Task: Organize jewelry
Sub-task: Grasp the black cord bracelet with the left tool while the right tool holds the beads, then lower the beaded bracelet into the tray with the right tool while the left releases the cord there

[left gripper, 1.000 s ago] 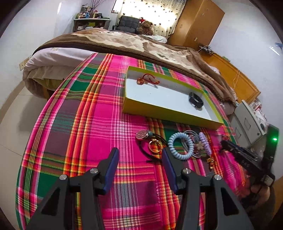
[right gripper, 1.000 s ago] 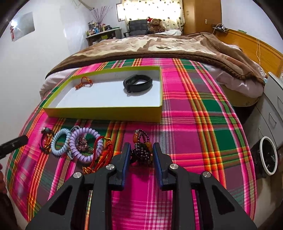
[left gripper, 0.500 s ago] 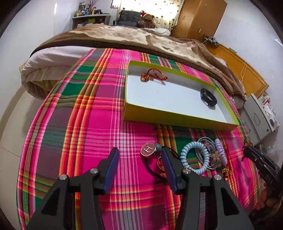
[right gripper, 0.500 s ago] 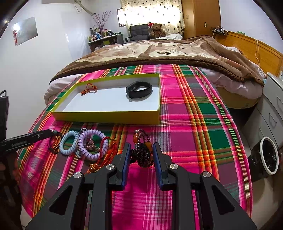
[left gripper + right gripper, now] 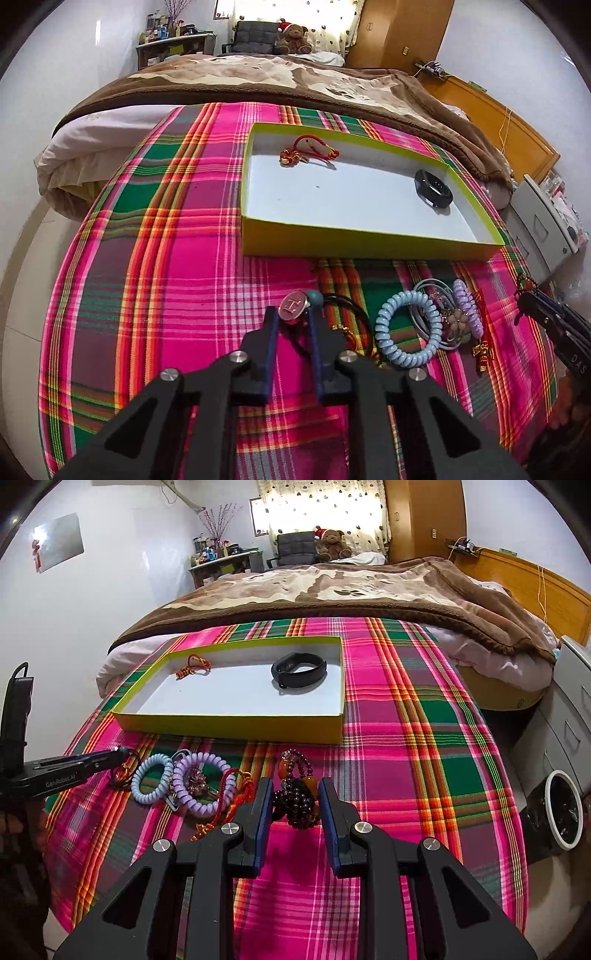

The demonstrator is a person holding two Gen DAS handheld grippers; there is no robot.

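Note:
On the plaid cloth lies a black cord bracelet with a round H pendant (image 5: 293, 308). My left gripper (image 5: 292, 314) is closing on it, and the pendant sits pinched between the tips. Beside it lie a blue coil band (image 5: 404, 328), a purple coil band (image 5: 467, 308) and a red cord piece (image 5: 236, 794). My right gripper (image 5: 295, 786) is shut on a dark bead bracelet (image 5: 297, 805) with amber beads. The yellow-green box (image 5: 369, 245) holds a red knotted bracelet (image 5: 308, 149) and a black wristband (image 5: 433, 188).
The cloth covers a round table (image 5: 155, 240) set against a bed with a brown blanket (image 5: 332, 590). White drawers (image 5: 569, 716) and a bin (image 5: 561, 808) stand to the right. A person's hand (image 5: 14, 830) holds the left gripper at the left edge.
My left gripper has moved forward to the H pendant and its jaws have gone from wide apart to narrow around it. My right gripper still holds the dark beads.

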